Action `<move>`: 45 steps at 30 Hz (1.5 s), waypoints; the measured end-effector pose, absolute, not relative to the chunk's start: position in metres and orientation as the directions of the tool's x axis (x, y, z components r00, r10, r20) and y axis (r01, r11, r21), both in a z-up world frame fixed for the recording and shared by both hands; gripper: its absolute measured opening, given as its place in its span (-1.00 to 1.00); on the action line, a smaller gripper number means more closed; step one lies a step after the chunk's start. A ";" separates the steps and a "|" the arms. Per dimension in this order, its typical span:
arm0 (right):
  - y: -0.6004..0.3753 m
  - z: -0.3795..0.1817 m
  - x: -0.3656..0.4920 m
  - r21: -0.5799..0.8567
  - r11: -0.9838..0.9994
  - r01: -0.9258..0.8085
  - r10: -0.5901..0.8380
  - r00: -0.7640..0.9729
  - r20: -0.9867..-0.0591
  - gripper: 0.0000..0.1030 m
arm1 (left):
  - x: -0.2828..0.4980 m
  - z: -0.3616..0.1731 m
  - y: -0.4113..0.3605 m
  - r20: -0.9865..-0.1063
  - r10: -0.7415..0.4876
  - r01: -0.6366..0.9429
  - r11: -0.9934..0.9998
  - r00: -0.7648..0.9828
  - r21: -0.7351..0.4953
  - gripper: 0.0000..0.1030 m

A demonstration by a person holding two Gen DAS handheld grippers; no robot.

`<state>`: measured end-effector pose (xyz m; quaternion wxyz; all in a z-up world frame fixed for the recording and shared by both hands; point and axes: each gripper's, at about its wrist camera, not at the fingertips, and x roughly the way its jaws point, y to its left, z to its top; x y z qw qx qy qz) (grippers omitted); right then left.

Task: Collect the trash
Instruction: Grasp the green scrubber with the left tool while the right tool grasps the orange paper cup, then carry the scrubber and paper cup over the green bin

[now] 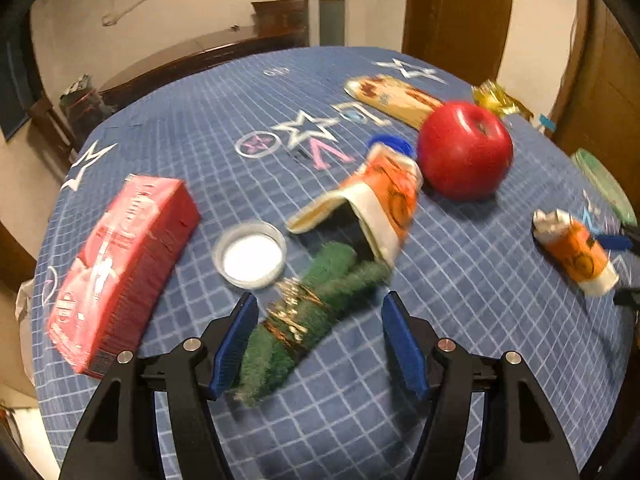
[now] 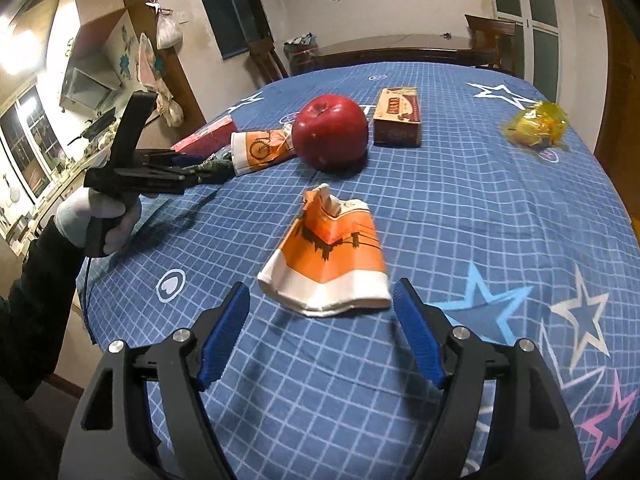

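The crushed orange paper cup lies flattened on the bench, on the near side of the red apple; it looks light, thin and springy, best pinched across its folded white rim. The right tongs hang spread just short of that rim, touching nothing. Left of the apple, the left tongs stand spread around a soft green tinsel bundle poking from a second cup, without pinching it.
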<state>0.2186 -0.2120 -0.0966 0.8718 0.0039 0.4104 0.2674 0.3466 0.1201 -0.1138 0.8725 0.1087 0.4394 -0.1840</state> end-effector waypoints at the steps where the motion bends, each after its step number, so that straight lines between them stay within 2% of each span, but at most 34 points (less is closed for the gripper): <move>1: -0.210 -0.098 0.222 0.225 0.858 -0.462 0.467 0.517 -0.718 0.38 | 0.346 -0.114 0.119 -0.801 -0.227 0.415 0.909 0.554 0.030 0.22; 2: -0.208 -0.099 0.225 0.225 0.858 -0.462 0.465 0.515 -0.720 0.38 | 0.345 -0.114 0.118 -0.798 -0.234 0.414 0.910 0.555 0.021 0.15; 4: -0.203 -0.099 0.232 0.215 0.860 -0.462 0.457 0.514 -0.726 0.38 | 0.343 -0.113 0.114 -0.795 -0.234 0.411 0.912 0.560 0.021 -0.18; 7: -0.196 -0.098 0.240 0.199 0.862 -0.466 0.447 0.515 -0.731 0.38 | 0.335 -0.113 0.107 -0.796 -0.221 0.403 0.915 0.564 0.032 -0.37; 24: -0.185 -0.108 0.258 0.150 0.896 -0.417 0.371 0.520 -0.769 0.38 | 0.305 -0.115 0.101 -0.788 -0.196 0.324 0.946 0.584 0.005 -0.43; 26: -0.183 -0.109 0.259 0.133 0.899 -0.417 0.357 0.521 -0.775 0.24 | 0.303 -0.115 0.101 -0.784 -0.189 0.307 0.952 0.591 0.002 -0.43; 27: -0.183 -0.108 0.258 0.121 0.904 -0.411 0.345 0.530 -0.775 0.06 | 0.302 -0.115 0.100 -0.781 -0.184 0.296 0.955 0.597 0.001 -0.44; 29: -0.185 -0.106 0.255 0.110 0.908 -0.405 0.337 0.546 -0.767 -0.08 | 0.299 -0.115 0.098 -0.777 -0.180 0.284 0.959 0.604 -0.002 -0.49; 31: -0.189 -0.103 0.250 0.105 0.907 -0.407 0.341 0.564 -0.752 -0.35 | 0.294 -0.113 0.096 -0.770 -0.176 0.270 0.963 0.613 -0.006 -0.55; 33: -0.190 -0.097 0.244 0.095 0.907 -0.411 0.342 0.587 -0.734 -0.51 | 0.287 -0.111 0.091 -0.762 -0.175 0.261 0.965 0.623 -0.009 -0.59; 34: -0.190 -0.095 0.241 0.093 0.907 -0.412 0.343 0.589 -0.732 -0.88 | 0.284 -0.110 0.089 -0.759 -0.176 0.260 0.966 0.627 -0.009 -0.60; 40: -0.199 -0.093 0.229 0.116 0.904 -0.412 0.365 0.600 -0.712 -0.88 | 0.261 -0.103 0.067 -0.731 -0.205 0.258 0.965 0.650 -0.041 -0.62; 45: -0.212 -0.075 0.209 0.097 0.922 -0.375 0.345 0.683 -0.644 -0.88 | 0.240 -0.088 0.038 -0.691 -0.255 0.290 0.955 0.676 -0.069 -0.62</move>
